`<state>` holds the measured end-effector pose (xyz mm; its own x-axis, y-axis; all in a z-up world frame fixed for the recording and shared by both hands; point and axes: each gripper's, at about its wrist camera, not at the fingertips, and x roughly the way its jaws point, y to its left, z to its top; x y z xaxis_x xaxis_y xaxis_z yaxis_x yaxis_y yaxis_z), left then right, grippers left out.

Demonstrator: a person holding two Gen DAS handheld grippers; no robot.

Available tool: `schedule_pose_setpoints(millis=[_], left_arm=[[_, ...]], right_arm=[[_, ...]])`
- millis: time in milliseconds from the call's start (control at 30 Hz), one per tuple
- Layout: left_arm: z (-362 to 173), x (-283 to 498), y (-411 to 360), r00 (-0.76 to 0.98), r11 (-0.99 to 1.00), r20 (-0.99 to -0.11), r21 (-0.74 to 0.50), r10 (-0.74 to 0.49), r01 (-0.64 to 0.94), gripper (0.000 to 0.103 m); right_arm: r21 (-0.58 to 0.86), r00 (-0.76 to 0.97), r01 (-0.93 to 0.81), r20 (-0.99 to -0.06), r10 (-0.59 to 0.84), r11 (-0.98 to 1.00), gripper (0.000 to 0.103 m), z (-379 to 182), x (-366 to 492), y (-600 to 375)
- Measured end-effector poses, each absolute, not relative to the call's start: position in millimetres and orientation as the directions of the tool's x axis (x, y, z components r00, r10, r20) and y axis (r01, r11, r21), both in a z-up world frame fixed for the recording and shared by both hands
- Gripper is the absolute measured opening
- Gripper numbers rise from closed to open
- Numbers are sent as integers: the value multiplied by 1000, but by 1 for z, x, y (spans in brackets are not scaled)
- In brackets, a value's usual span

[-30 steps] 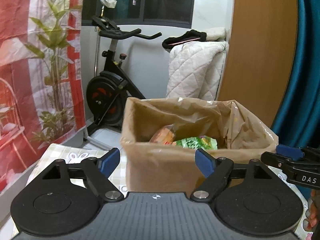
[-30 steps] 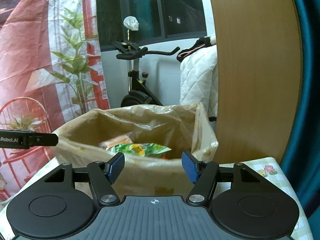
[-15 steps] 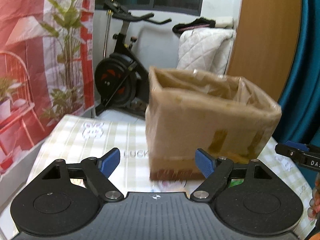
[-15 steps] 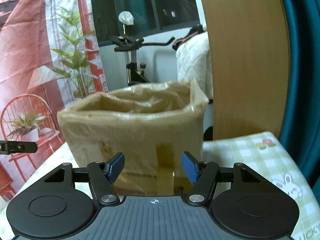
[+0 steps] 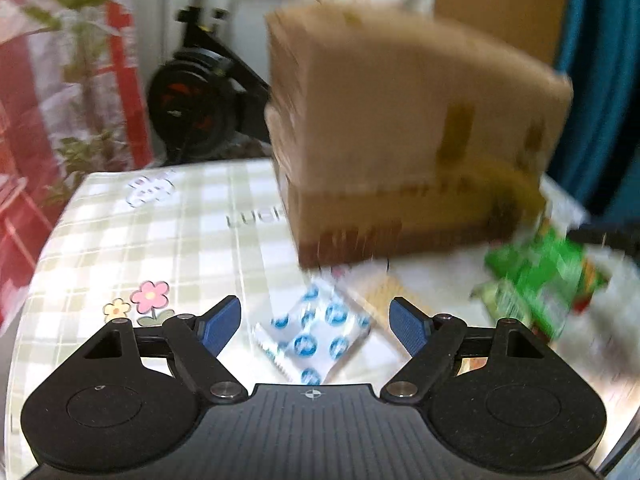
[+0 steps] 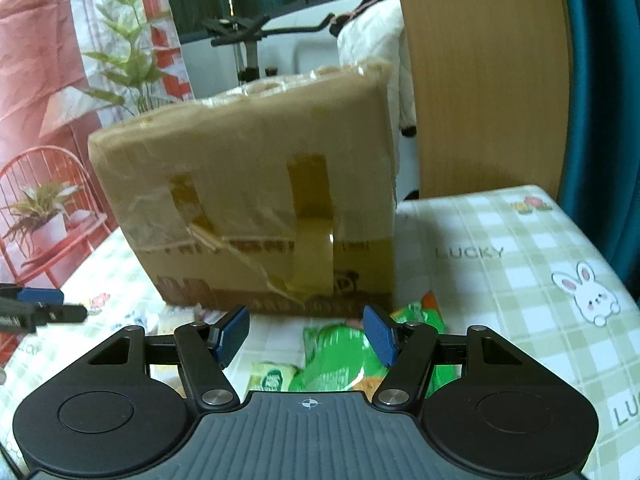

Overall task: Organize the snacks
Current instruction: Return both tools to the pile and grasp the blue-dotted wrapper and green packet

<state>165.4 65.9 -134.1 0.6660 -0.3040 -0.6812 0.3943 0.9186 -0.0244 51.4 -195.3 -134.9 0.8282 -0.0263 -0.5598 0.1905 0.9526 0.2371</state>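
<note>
A taped cardboard box stands on the checked tablecloth. In front of it lies a white packet with blue dots, seen between the open jaws of my left gripper, apart from the pads. Green snack bags lie to the right of the packet. My right gripper hangs open over the green bags, with nothing pressed between its blue pads. The left gripper's tip shows at the left edge of the right wrist view. The box's inside is hidden.
An exercise bike and a quilted white cover stand beyond the table. A wooden panel and a teal curtain rise at the right. A red-printed plant banner hangs at the left. The tablecloth stretches right of the box.
Both grippers have come down from above the box's open top to its front side. The snacks inside have gone out of sight; the packets on the table have come into view.
</note>
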Motion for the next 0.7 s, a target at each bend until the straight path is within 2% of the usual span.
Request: schedule_pose_setpoints(millis=[267, 433, 500, 600, 700], left_arm=[[-159, 177, 59, 632, 865, -685, 4, -363, 501, 83], [-167, 192, 57, 630, 869, -679, -25, -378, 495, 83], [-169, 196, 54, 626, 870, -678, -41, -385, 492, 83], [-172, 197, 54, 619, 867, -676, -59, -399, 495, 83], [-174, 197, 58, 613, 866, -676, -74, -409, 495, 83]], right_arm=[[260, 804, 175, -594, 14, 950, 58, -147, 62, -189], [263, 784, 110, -615, 79, 958, 45, -150, 76, -176], [278, 768, 96, -632, 107, 956, 43, -155, 82, -172], [300, 725, 92, -674, 143, 950, 42, -166, 94, -164], [280, 692, 133, -713, 113, 951, 44, -176, 100, -161]])
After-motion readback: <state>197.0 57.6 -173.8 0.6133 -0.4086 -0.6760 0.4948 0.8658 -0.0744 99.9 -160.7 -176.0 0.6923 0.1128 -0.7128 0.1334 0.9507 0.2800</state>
